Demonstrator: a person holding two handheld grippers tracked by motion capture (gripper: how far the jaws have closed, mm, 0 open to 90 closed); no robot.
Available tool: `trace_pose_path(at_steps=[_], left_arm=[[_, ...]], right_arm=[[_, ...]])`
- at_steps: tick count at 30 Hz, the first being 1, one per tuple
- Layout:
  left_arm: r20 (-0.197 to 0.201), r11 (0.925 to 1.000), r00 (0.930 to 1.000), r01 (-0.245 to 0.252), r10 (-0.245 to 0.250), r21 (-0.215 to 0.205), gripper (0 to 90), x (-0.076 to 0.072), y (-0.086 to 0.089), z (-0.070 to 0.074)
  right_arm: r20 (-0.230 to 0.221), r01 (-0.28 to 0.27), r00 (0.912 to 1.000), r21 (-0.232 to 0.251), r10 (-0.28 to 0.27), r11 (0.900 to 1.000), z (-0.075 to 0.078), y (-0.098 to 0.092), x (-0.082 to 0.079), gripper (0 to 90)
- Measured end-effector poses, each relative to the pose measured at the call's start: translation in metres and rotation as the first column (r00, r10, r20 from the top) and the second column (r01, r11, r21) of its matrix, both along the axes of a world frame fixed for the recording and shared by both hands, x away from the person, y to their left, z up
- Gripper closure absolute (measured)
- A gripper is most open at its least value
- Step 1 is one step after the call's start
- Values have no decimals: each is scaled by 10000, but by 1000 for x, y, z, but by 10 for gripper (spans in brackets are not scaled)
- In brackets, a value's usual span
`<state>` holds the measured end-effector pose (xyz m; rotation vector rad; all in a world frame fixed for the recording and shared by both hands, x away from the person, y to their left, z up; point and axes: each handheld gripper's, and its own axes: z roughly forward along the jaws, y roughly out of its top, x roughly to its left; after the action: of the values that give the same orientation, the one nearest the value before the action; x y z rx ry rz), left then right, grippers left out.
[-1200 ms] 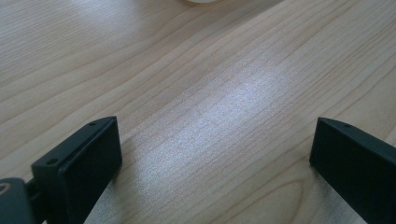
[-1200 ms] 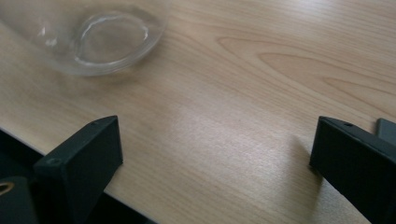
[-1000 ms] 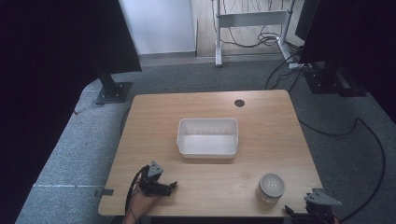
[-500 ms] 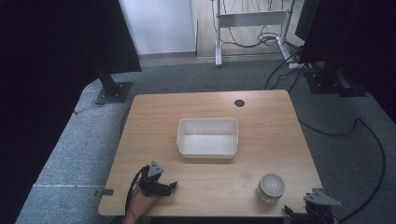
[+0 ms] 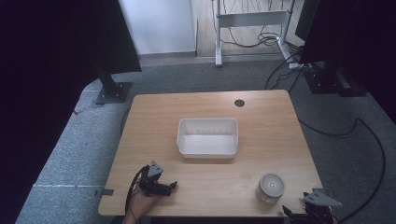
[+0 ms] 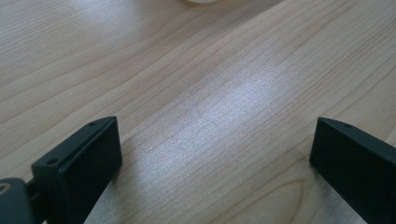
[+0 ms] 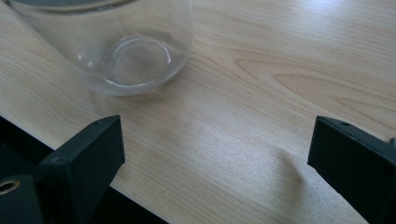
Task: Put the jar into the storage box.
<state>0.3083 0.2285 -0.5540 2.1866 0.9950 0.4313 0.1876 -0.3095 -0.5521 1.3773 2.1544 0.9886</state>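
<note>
At the near edge of the table (image 5: 210,107), the left tool (image 5: 161,185) rests low over bare wood, jaws spread wide and empty. The right tool (image 5: 312,212) hangs at the near right corner — also wide apart, gripping nothing — just beside a clear glass jar (image 5: 271,187). Farther back, mid-table, sits a white tub (image 5: 208,136).

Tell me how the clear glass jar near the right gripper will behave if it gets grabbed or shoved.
The jar looks like smooth glass, so probably rigid, slippery to the jaws and breakable. Standing upright on its flat base, it should slide rather than roll. It stands near the table front edge, so shoving it toward the person risks a fall. The right gripper is open.
</note>
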Motion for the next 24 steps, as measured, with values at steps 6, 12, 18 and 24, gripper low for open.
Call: trace_pose_path(at_steps=[6, 12, 18, 24], left_arm=[[1, 10000, 10000, -2, 2, -1, 18, 0, 0, 0], [7, 10000, 10000, -21, 21, -27, 18, 0, 0, 0], [7, 10000, 10000, -38, 38, -28, 18, 0, 0, 0], [5, 10000, 10000, -53, 53, -23, 18, 0, 0, 0]], right_arm=[[64, -136, 9999, -29, 136, 9999, 3, 3, 0, 32], [146, -253, 9996, 35, 252, 9997, 7, 7, 0, 27], [227, -486, 9986, 138, 483, 9987, 10, 11, 2, 21], [350, -707, 9969, 150, 701, 9974, 15, 16, 4, 16]])
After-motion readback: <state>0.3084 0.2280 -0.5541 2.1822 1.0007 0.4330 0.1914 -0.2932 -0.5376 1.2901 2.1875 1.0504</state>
